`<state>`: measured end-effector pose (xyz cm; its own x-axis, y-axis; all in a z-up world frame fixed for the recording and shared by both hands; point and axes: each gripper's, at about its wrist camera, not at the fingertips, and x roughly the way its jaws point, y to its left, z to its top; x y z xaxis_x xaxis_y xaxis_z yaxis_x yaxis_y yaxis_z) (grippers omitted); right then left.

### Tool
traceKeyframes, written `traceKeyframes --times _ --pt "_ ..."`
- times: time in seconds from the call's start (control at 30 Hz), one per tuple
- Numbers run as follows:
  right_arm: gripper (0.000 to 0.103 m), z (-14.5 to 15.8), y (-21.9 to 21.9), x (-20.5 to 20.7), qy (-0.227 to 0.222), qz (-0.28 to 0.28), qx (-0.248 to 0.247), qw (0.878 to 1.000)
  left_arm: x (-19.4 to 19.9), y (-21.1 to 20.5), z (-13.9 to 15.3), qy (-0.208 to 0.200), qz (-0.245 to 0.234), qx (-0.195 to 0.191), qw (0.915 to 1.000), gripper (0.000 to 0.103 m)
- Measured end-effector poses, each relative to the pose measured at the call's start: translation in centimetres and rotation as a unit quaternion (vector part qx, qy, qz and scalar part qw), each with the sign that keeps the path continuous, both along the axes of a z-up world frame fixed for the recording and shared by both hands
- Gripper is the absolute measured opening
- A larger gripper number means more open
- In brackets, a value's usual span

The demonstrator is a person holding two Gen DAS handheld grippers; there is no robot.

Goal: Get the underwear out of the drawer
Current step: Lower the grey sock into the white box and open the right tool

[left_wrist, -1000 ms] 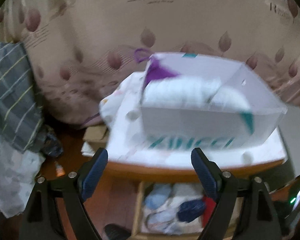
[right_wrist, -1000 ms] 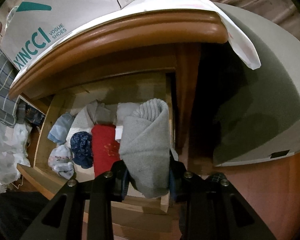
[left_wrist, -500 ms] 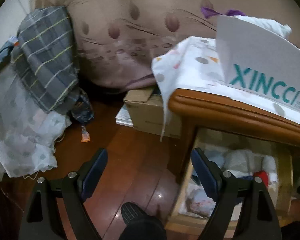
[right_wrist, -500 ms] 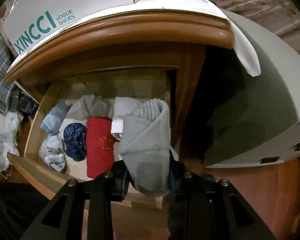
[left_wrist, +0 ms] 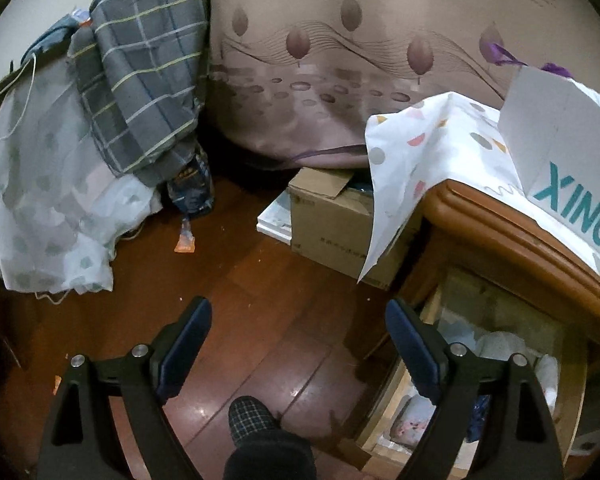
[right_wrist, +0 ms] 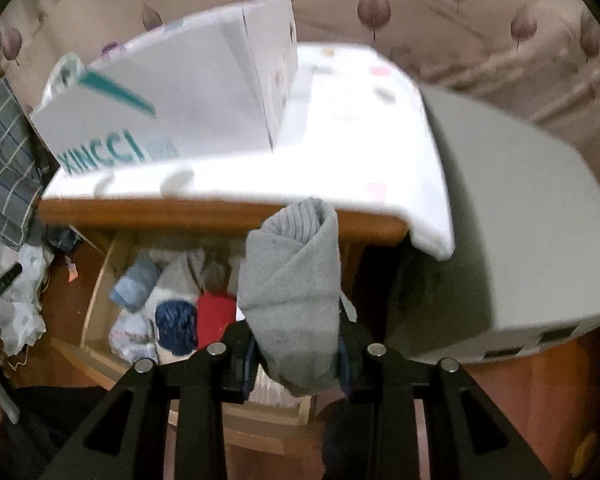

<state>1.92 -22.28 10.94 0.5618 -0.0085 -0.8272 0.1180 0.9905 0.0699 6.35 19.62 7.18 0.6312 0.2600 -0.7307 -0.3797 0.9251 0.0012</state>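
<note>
The rolled grey underwear clamped in the right tool is soft knit cloth, ribbed at its far end. Beyond it the drawer is pale, matt bare wood, under a table edge of glossy orange-brown varnished wood. Beneath the left tool, matt black plastic with shiny metal rivets, the floor is polished dark wood.

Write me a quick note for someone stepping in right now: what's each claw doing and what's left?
Right gripper: shut on the rolled grey underwear, held above the open drawer.
Left gripper: jaws opening, nothing between them, over the wooden floor beside the drawer.
Done: one grey roll out of the drawer.
Left: set it down; blue, red and pale rolls remain inside.
</note>
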Motion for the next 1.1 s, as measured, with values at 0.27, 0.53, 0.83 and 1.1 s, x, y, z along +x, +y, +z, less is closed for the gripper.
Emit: traceKeyframes --times 0.27,0.53,0.83,1.1 --pt "0.031 8.5 0.3 3.1 -0.057 0.022 -0.025 0.998 -0.1 -0.1 -0.2 0.005 -0.006 -0.003 1.0 0.087" --pt "0.031 15.5 2.4 9.7 -0.094 0.051 -0.037 0.994 0.2 0.0 -0.3 0.012 -0.003 -0.009 0.9999 0.087" --pt "0.031 13.9 5.7 18.4 -0.048 0.065 -0.058 0.995 0.2 0.9 -0.7 0.018 0.007 -0.026 0.9995 0.087" --pt "0.033 8.9 5.8 22.5 0.017 0.047 -0.064 0.997 0.5 0.7 -0.9 0.022 0.0 -0.027 0.9994 0.087"
